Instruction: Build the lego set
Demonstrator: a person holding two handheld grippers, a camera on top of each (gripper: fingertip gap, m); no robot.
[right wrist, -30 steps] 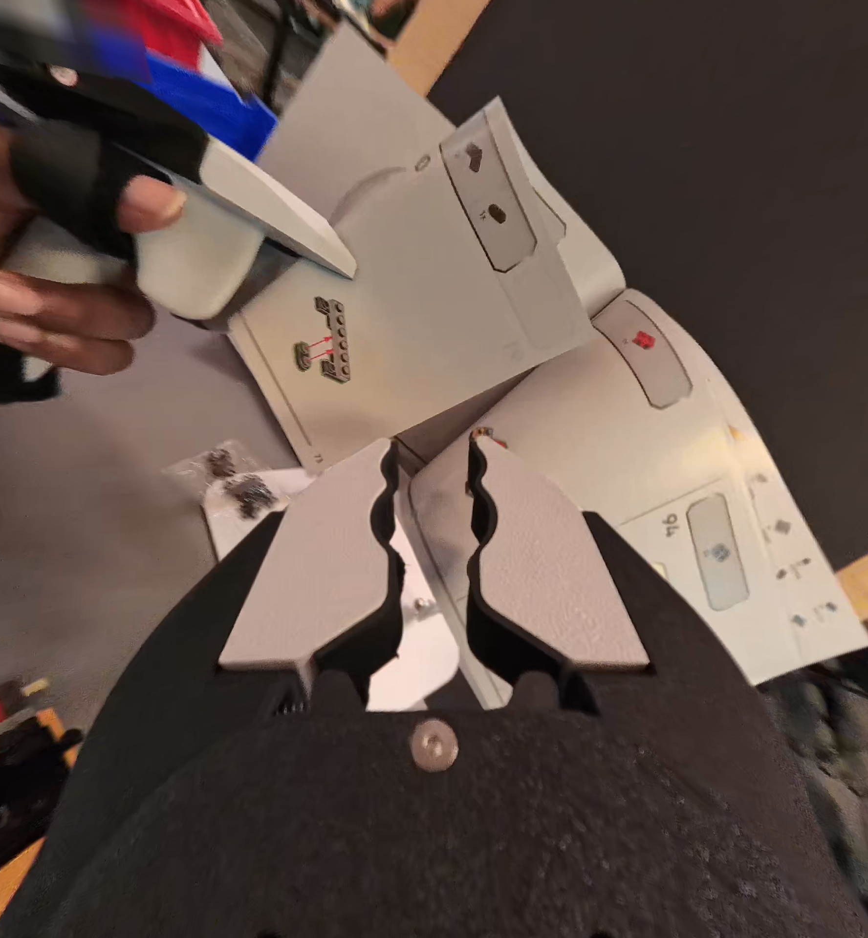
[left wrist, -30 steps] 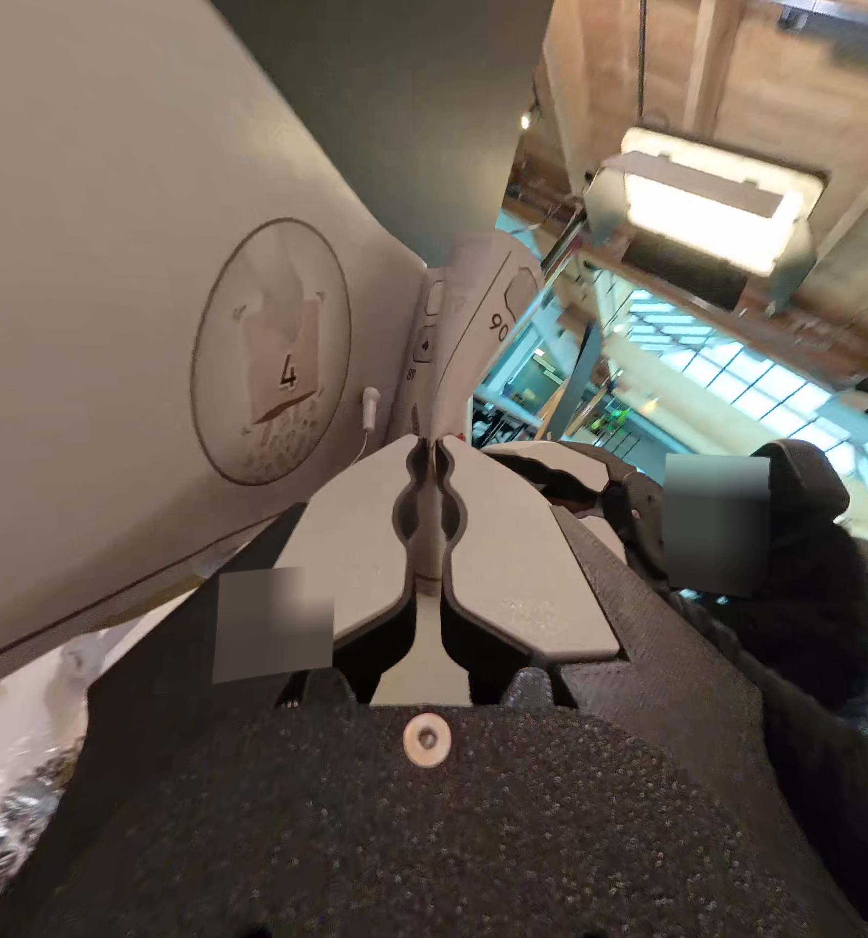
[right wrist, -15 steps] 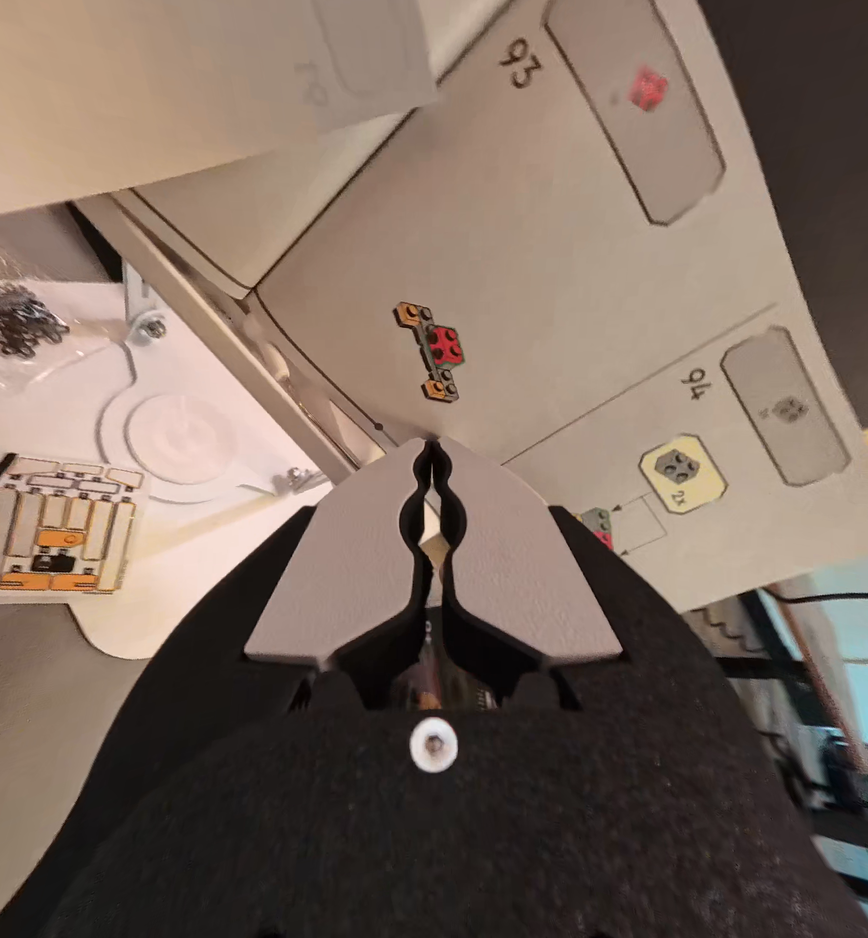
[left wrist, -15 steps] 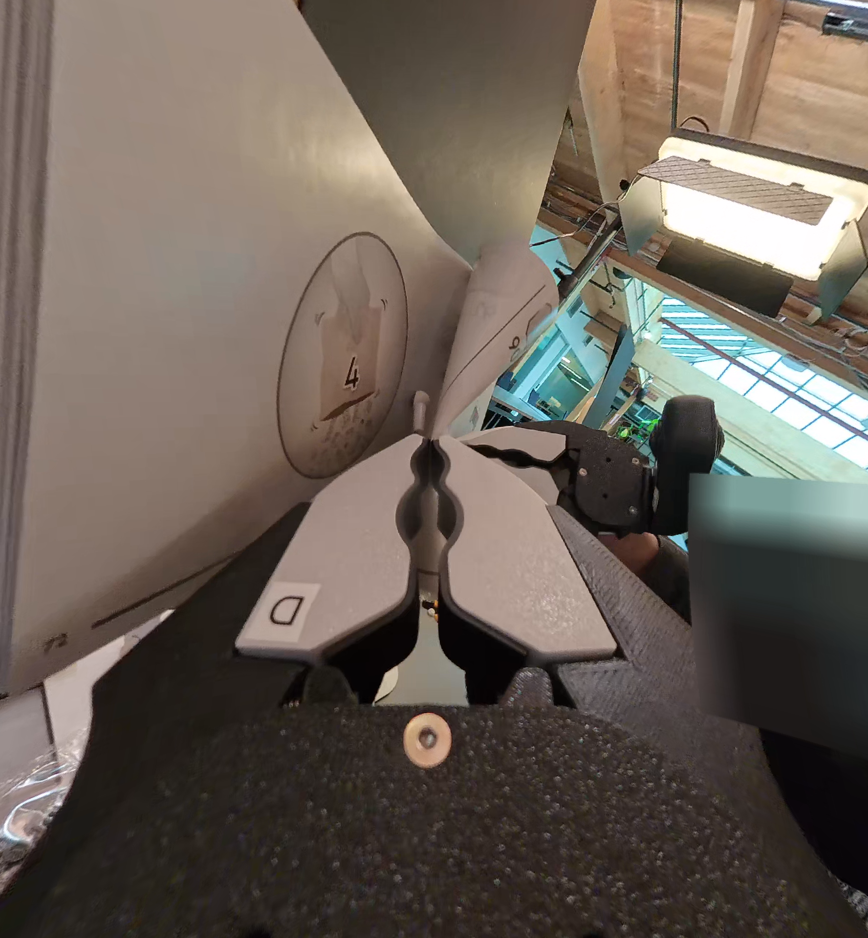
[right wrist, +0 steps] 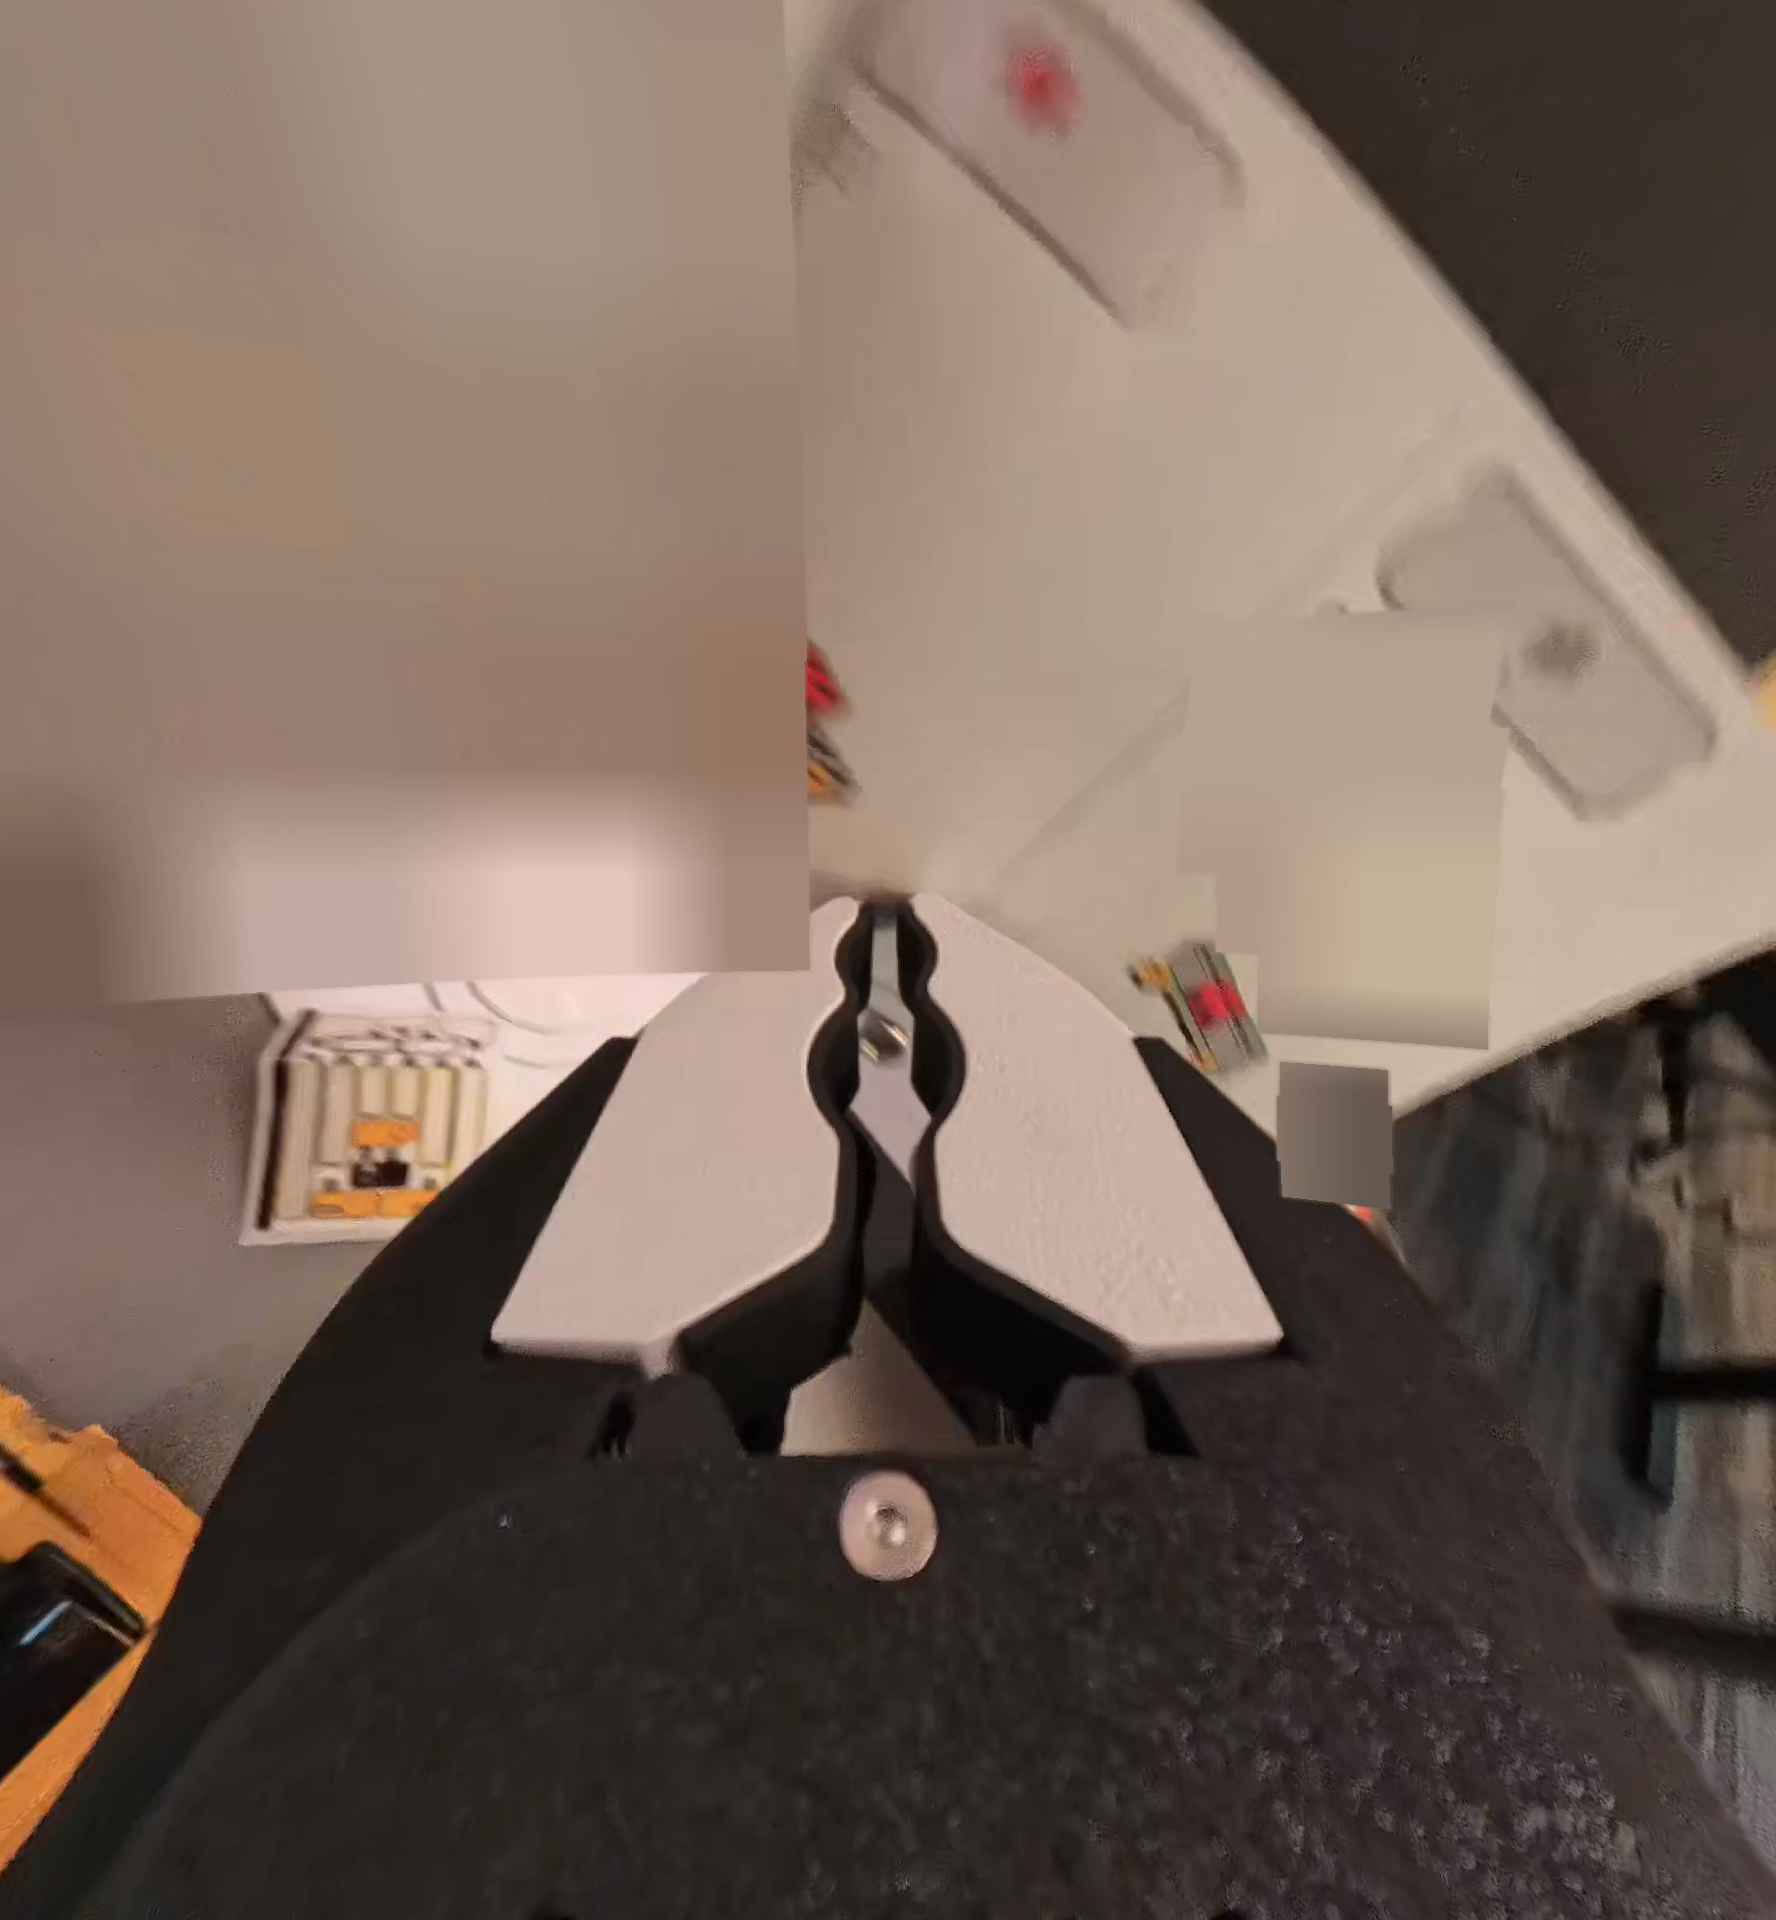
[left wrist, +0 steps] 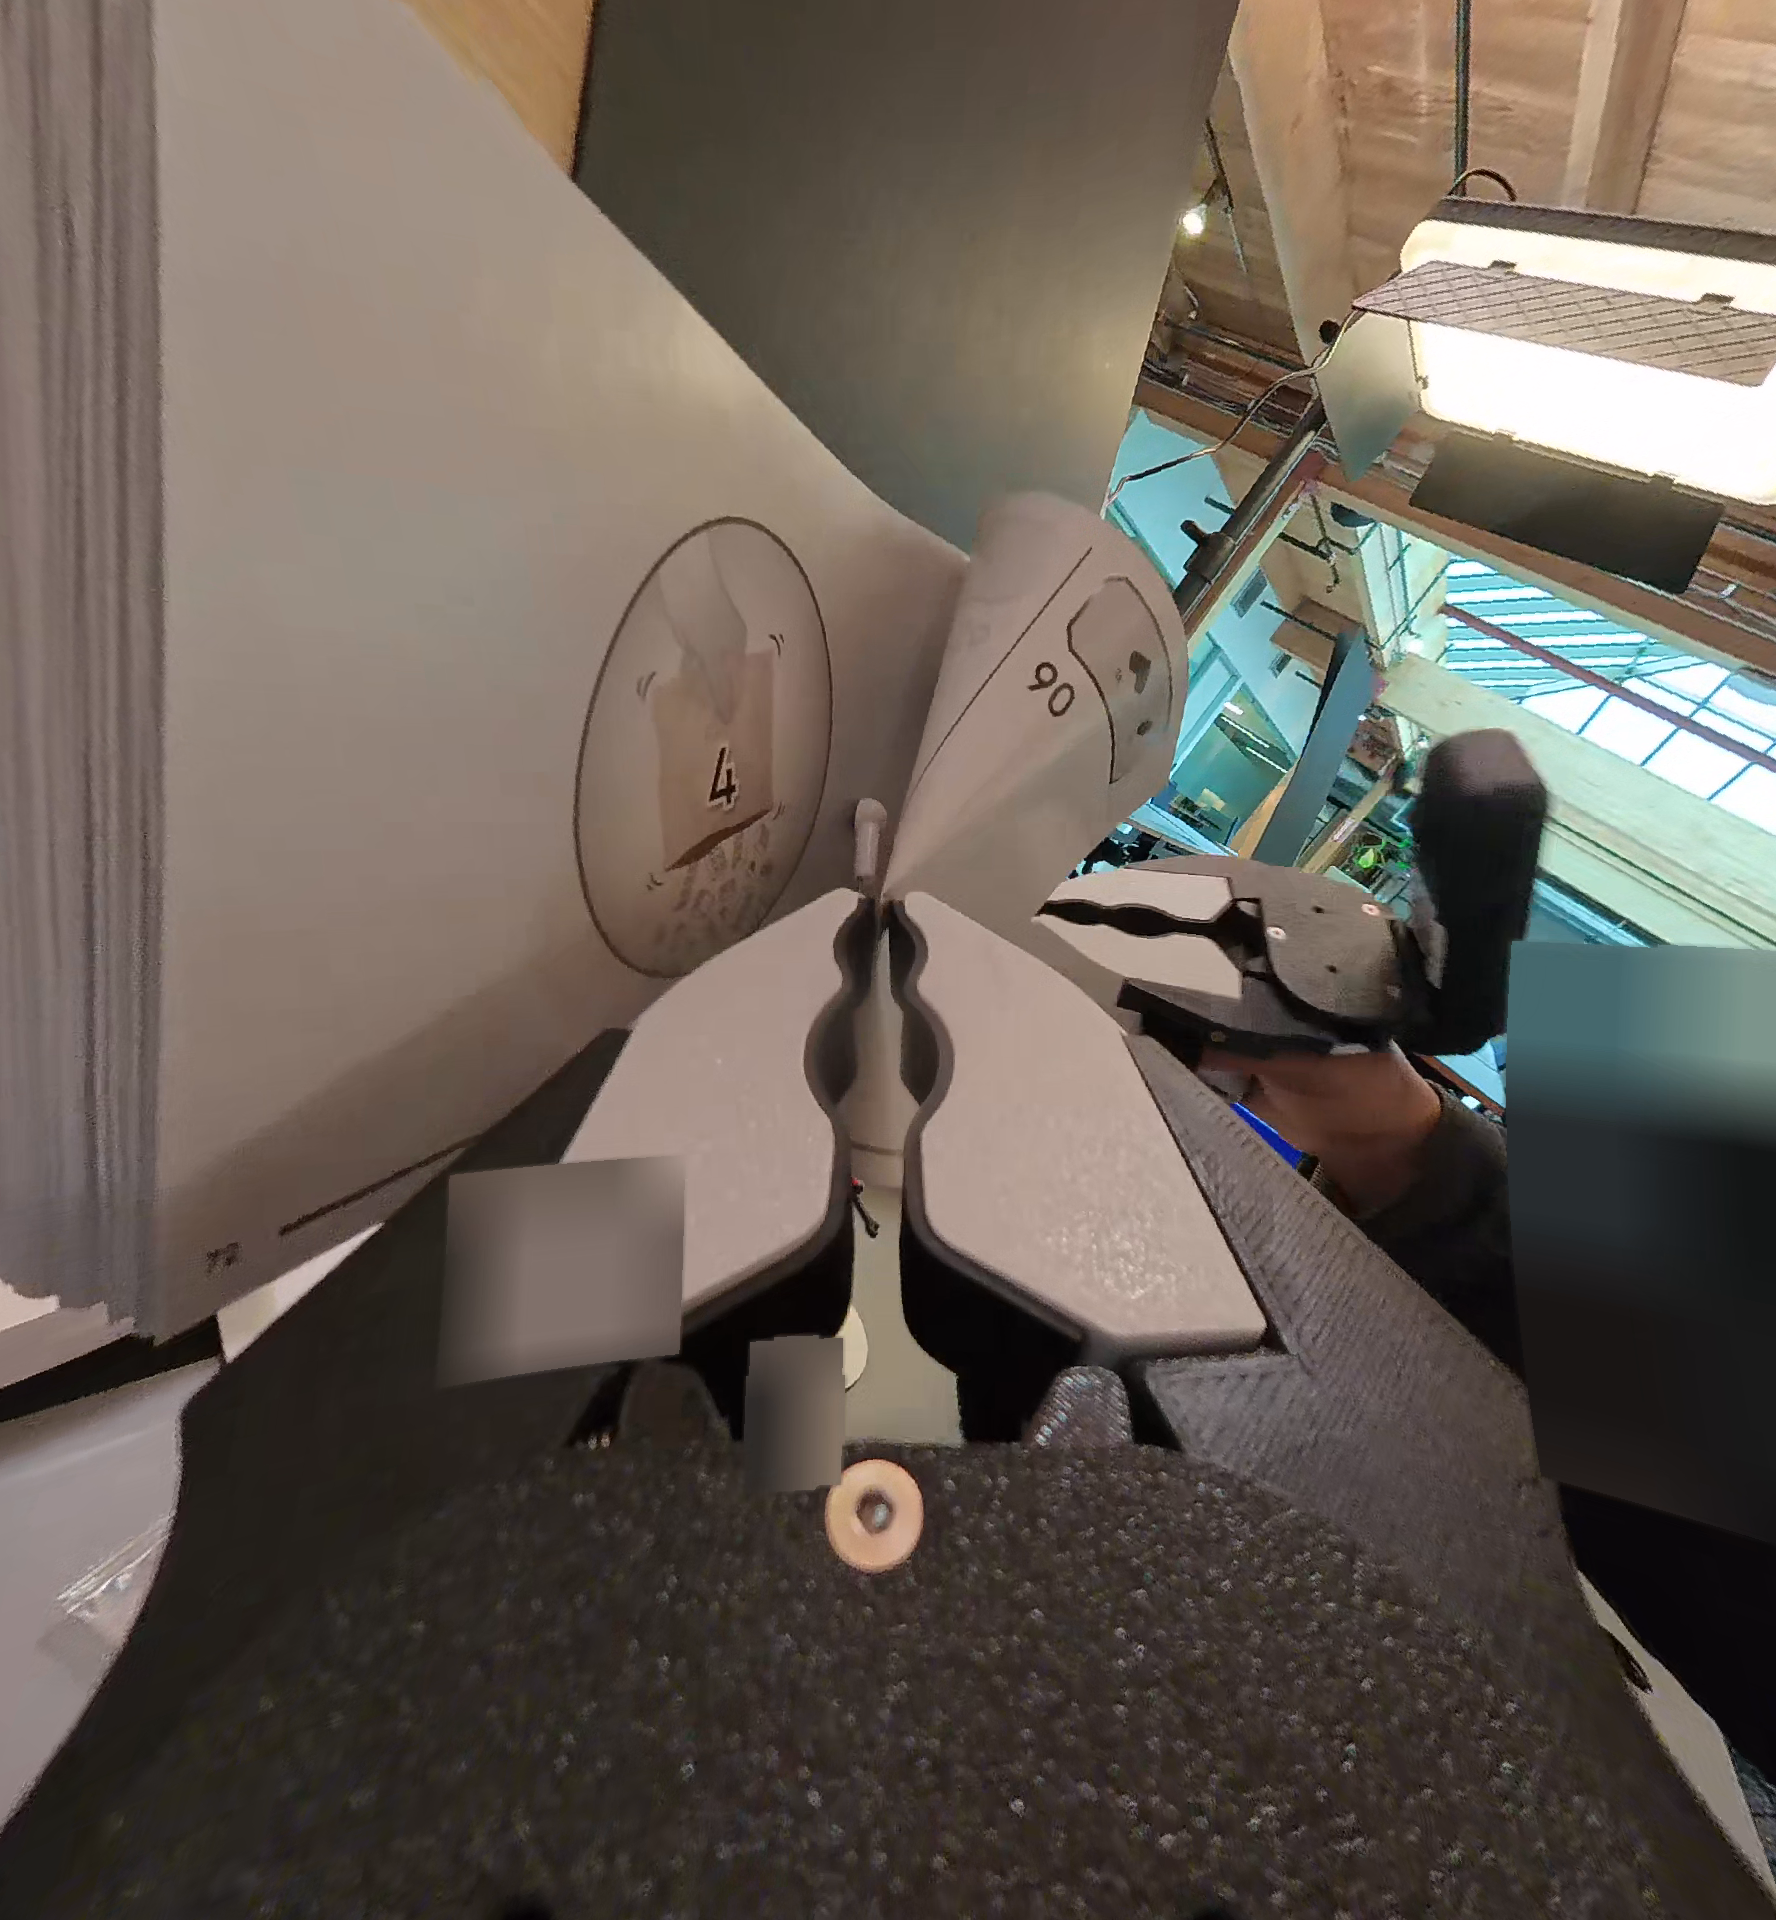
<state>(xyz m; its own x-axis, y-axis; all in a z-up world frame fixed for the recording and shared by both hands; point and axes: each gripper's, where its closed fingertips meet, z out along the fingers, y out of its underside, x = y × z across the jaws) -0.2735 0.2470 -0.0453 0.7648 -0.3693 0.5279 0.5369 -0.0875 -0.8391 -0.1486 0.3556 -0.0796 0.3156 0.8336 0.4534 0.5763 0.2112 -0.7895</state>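
Left tongs (left wrist: 879,914): pressed together, pinching a page of the instruction booklet (left wrist: 427,644), which stands lifted and curled.
Right tongs (right wrist: 884,909): pressed together on a page edge; in the left view they sit just right of the curled page.
Counter (right wrist: 84,1164): grey, carrying a sticker sheet (right wrist: 370,1127) beside the booklet.
Room: wooden ceiling beams (left wrist: 1632,94), a lit panel lamp (left wrist: 1611,364), and skylight glazing (left wrist: 1632,675) beyond.
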